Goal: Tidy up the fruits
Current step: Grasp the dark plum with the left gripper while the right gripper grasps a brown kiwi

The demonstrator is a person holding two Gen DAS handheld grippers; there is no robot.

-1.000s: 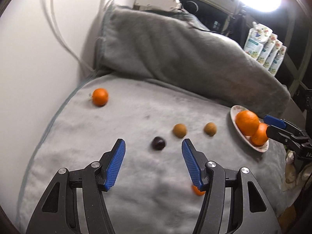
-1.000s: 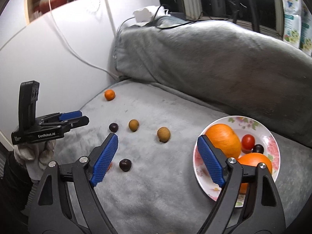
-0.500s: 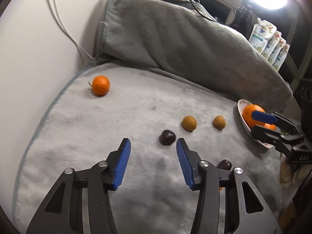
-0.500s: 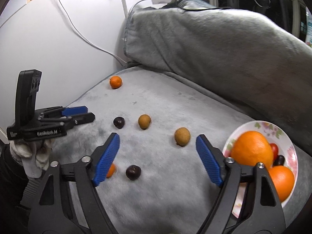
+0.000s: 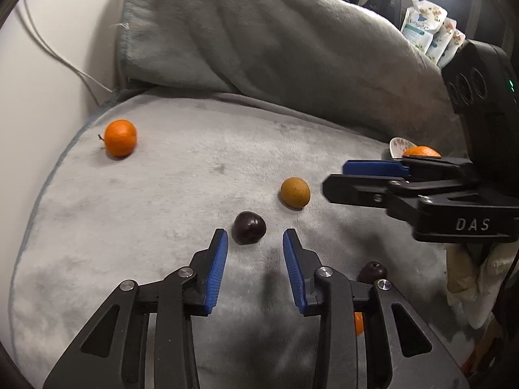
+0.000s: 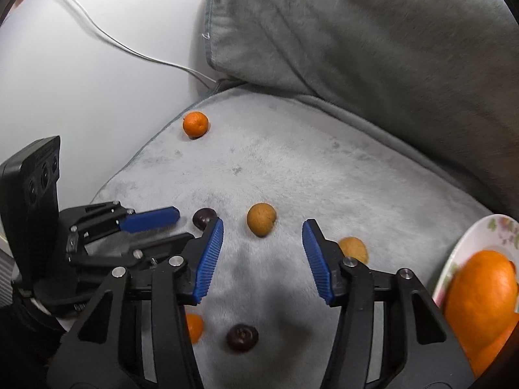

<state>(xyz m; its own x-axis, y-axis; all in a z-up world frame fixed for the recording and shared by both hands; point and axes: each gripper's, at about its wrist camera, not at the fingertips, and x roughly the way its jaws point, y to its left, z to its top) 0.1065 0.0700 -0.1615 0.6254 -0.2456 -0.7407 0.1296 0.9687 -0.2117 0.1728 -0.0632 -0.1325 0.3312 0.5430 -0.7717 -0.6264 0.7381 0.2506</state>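
— What moved?
— The left gripper (image 5: pixel 255 238) narrowed its jaws and closed in on the dark plum (image 5: pixel 249 227).
— And the right gripper (image 6: pixel 262 231)?
— It swung from the plate (image 6: pixel 480 236) toward the tan fruit (image 6: pixel 261 219).

In the left wrist view, the right gripper (image 5: pixel 373 175) covers most of the plate (image 5: pixel 398 147) at 3 o'clock. A small orange fruit (image 5: pixel 357 323) peeks from behind the left gripper's finger. In the right wrist view, the frame edge crops the big orange (image 6: pixel 483 295) at 4 o'clock.
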